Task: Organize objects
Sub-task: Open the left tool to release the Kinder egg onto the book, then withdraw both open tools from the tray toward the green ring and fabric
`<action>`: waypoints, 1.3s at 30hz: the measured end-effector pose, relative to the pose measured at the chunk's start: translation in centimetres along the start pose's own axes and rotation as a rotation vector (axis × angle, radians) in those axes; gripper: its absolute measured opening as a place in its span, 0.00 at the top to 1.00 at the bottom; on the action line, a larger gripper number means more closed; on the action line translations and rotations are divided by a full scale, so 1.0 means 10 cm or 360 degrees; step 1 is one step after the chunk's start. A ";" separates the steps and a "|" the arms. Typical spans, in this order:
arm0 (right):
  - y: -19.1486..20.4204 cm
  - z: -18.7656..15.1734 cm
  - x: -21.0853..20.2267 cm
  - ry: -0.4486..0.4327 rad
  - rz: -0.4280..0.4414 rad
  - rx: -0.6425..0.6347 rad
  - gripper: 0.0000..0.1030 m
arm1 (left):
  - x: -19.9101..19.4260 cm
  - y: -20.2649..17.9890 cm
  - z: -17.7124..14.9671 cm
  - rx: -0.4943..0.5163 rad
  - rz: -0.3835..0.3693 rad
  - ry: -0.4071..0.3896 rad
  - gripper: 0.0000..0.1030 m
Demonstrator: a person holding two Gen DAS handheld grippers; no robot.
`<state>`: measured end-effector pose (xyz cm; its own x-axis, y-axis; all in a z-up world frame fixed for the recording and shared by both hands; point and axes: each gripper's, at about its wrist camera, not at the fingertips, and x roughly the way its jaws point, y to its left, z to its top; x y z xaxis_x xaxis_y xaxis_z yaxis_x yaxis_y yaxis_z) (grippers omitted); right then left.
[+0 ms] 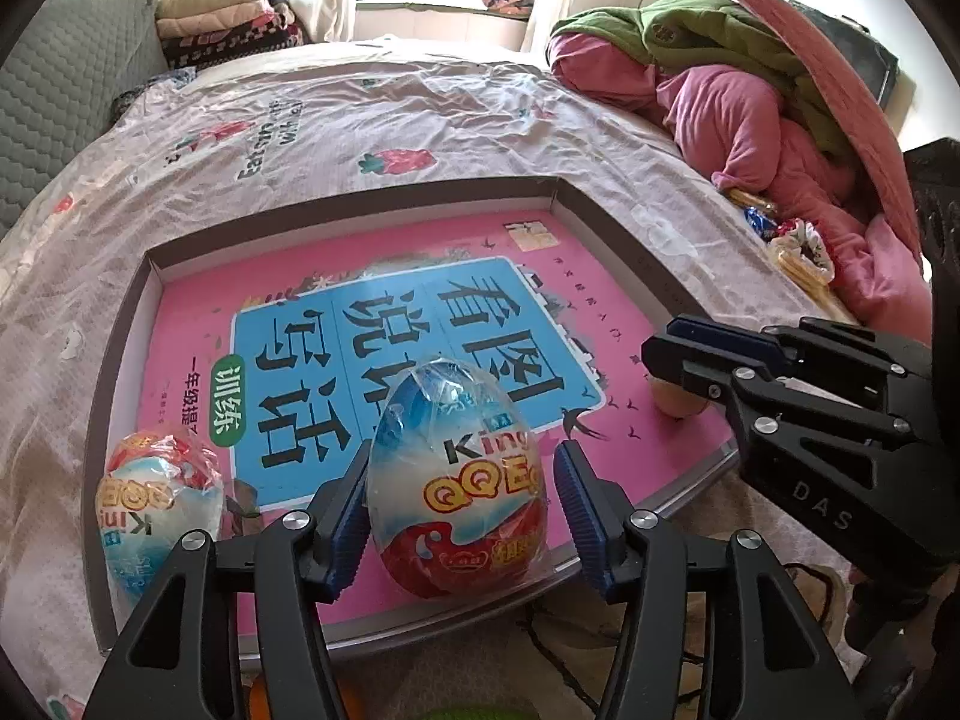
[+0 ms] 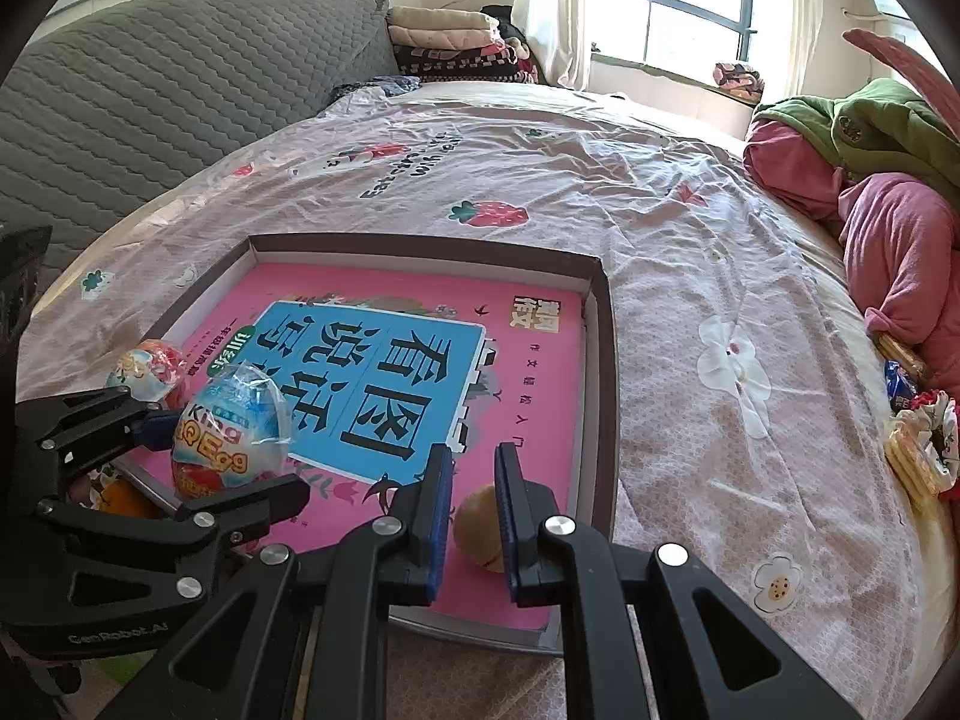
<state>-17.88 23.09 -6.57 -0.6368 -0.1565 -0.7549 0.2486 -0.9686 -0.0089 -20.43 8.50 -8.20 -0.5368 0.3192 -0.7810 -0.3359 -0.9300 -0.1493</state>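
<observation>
A shallow grey box [image 1: 606, 228] lies on the bed with a pink book [image 1: 384, 276] in it. A blue and red wrapped toy egg [image 1: 459, 480] stands upright on the book between the fingers of my left gripper [image 1: 462, 516], which is open around it; it also shows in the right wrist view [image 2: 231, 432]. A second wrapped egg [image 1: 159, 501] lies at the box's left. My right gripper [image 2: 471, 516] is open above the book, with a small tan ball [image 2: 477, 525] just behind its right finger.
The bed has a pink flowered sheet [image 2: 690, 252]. A pile of pink and green clothes [image 1: 750, 96] lies at the right, with snack packets [image 2: 918, 438] beside it. A grey quilted headboard [image 2: 150, 96] is at the left, folded blankets at the back.
</observation>
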 end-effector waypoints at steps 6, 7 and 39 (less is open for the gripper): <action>-0.01 0.00 -0.01 -0.0002 -0.0011 0.0008 0.81 | -0.08 -0.03 0.04 0.0014 -0.0002 -0.0026 0.39; -0.01 0.00 -0.02 -0.0004 -0.0008 0.0011 0.79 | -0.10 -0.03 0.04 0.0016 -0.0003 -0.0031 0.38; -0.01 0.00 -0.36 -0.0103 -0.0042 -0.0013 0.61 | -0.73 0.05 0.04 0.0021 0.0085 -0.0163 0.30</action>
<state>-15.62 23.75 -3.80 -0.6890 -0.1434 -0.7104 0.2368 -0.9710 -0.0337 -17.01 5.81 -2.31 -0.6302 0.2871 -0.7214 -0.3148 -0.9438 -0.1006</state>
